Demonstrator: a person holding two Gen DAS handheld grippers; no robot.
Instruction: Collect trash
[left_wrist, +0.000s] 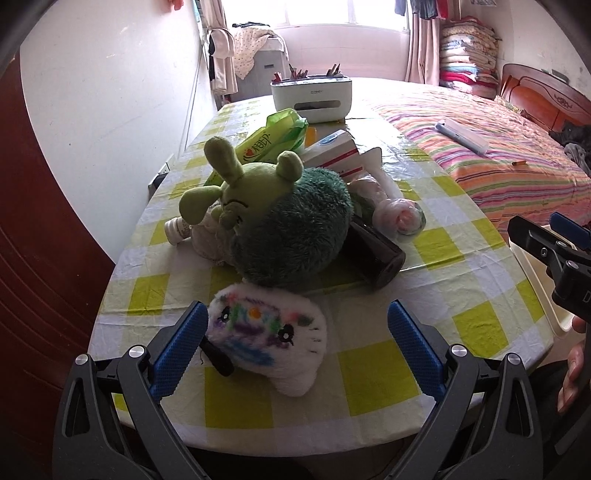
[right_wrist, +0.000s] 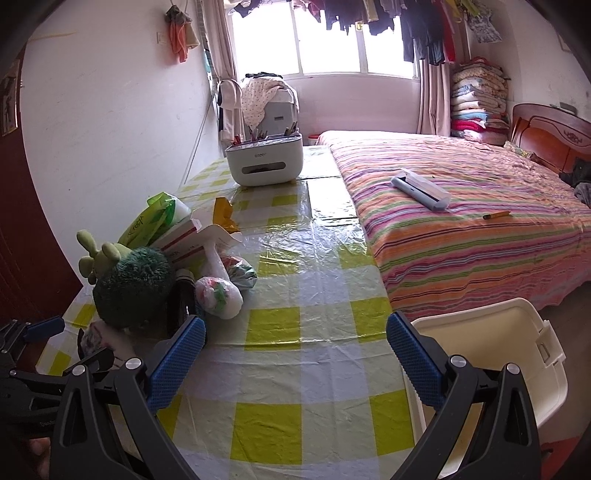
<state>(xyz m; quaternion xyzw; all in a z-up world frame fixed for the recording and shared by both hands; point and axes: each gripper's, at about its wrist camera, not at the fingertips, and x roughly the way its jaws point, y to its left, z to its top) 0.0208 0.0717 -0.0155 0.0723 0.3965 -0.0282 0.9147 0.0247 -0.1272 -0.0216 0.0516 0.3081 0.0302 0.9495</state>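
Trash sits in a heap toward the left side of the worktop (right_wrist: 306, 354): a knotted plastic bag (left_wrist: 400, 218), a torn red-and-white carton (left_wrist: 332, 153), a green wrapper pack (left_wrist: 273, 138) and a dark tube (left_wrist: 373, 254), all pressed against a big green plush toy (left_wrist: 273, 221). A small white plush toy (left_wrist: 266, 343) lies apart, at the near edge. The cream bin (right_wrist: 517, 362) waits beside the worktop on the right.

The risk, as I see it, is picking the wrong thing. The left tool (left_wrist: 295, 350) is spread wide with nothing in it, its left pad right beside the white plush, which is a toy and not rubbish. Closing there would carry it off. Reaching past could also drag the green plush and scatter the pile.

The right tool (right_wrist: 295, 362) is also wide open and empty, hovering over bare checked cloth, near the bin.
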